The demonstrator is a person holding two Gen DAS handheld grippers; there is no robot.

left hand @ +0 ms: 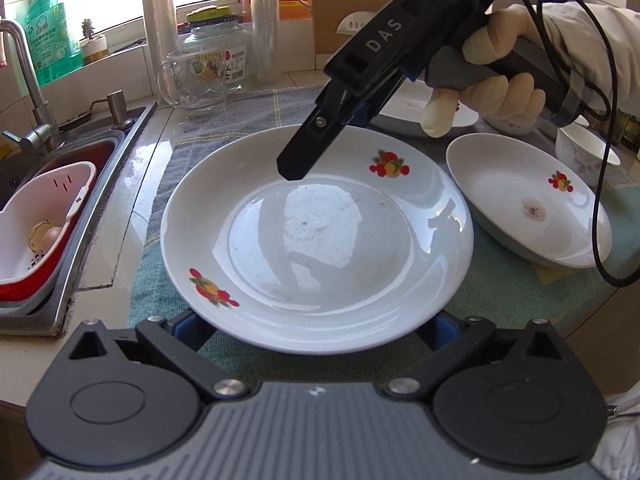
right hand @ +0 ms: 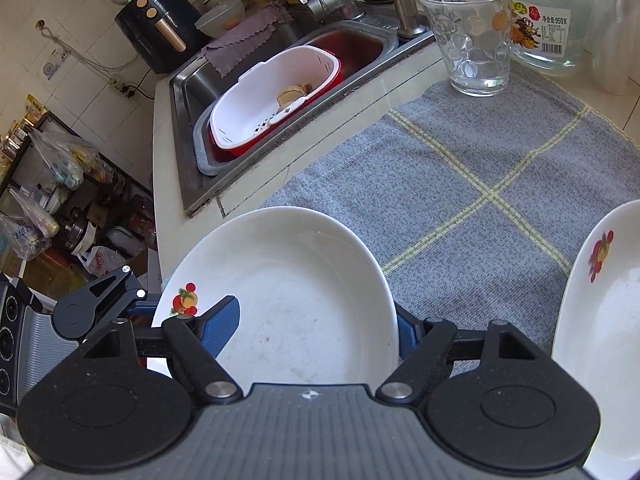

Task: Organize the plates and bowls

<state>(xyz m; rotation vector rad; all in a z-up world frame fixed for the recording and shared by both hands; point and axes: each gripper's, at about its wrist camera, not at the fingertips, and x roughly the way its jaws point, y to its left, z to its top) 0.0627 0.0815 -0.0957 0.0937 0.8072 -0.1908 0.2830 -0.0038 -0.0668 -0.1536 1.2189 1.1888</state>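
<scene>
Gripping the white fruit-printed ceramic plate (right hand: 296,300) across its rim, our right gripper (right hand: 316,328) clenches; our left gripper (left hand: 316,332) stands released beneath its near edge.

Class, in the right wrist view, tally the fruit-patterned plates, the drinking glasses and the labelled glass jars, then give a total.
Fruit-patterned plates: 2
Drinking glasses: 1
Labelled glass jars: 1
Total: 4
</scene>
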